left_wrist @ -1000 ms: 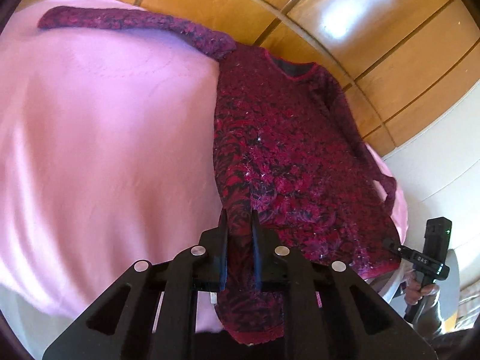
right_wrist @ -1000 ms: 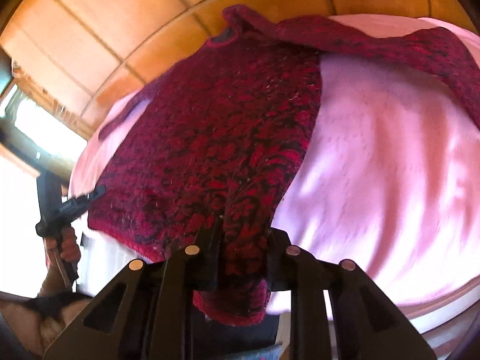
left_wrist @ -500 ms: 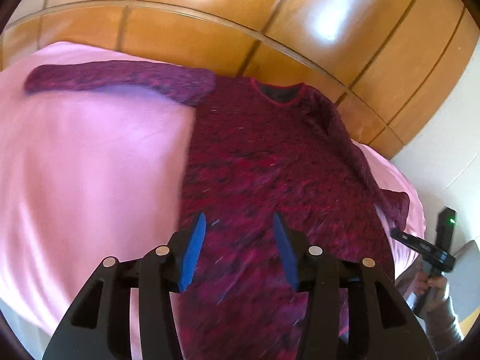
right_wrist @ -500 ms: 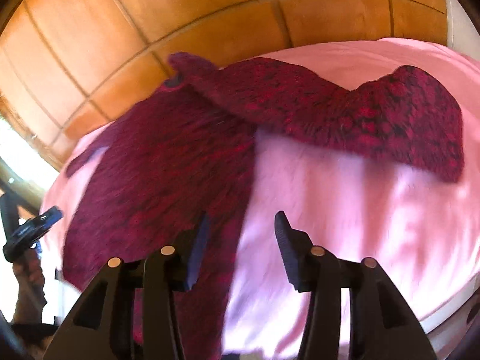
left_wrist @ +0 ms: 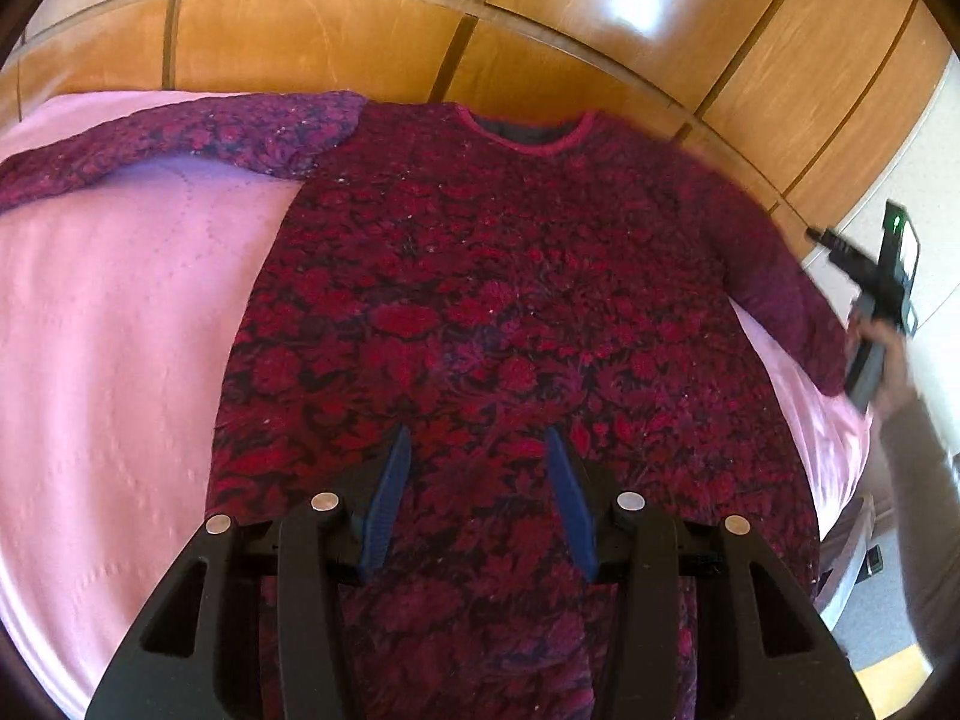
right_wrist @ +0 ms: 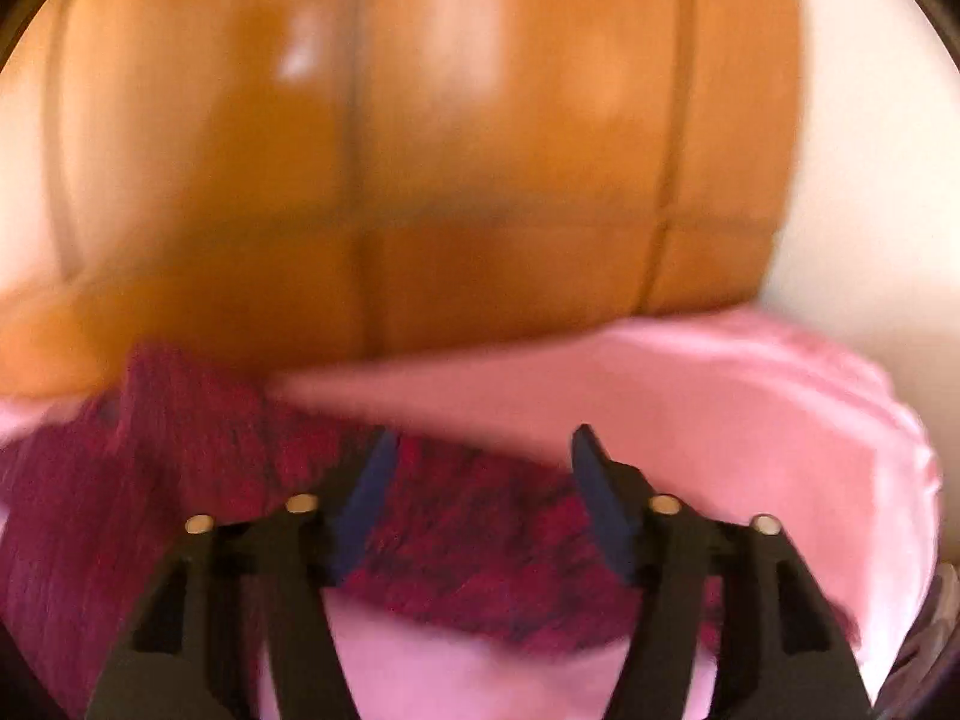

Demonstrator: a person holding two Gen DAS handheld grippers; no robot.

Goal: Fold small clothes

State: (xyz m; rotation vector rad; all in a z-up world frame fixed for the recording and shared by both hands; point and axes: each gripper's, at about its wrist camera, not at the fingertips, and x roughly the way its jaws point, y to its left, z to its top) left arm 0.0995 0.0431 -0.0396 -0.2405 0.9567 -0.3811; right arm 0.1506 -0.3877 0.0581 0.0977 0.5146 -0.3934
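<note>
On the pink bedspread (left_wrist: 120, 312), lying flat: red patterned sweater (left_wrist: 510, 312), hem cut off below. Left gripper (left_wrist: 477, 450) hovering with jaws parted, empty. Right gripper (right_wrist: 480, 450), blurred, jaws just opening wider, gripping nothing, over a smeared sleeve (right_wrist: 468, 540).

I note the sweater (left_wrist: 510, 312) at centre: fuzzy, rough red-black knit. Bed cover (left_wrist: 120, 330) at nine o'clock: smooth matt pink cloth. Headboard (left_wrist: 336, 36) at twelve o'clock: glossy varnished wood.
</note>
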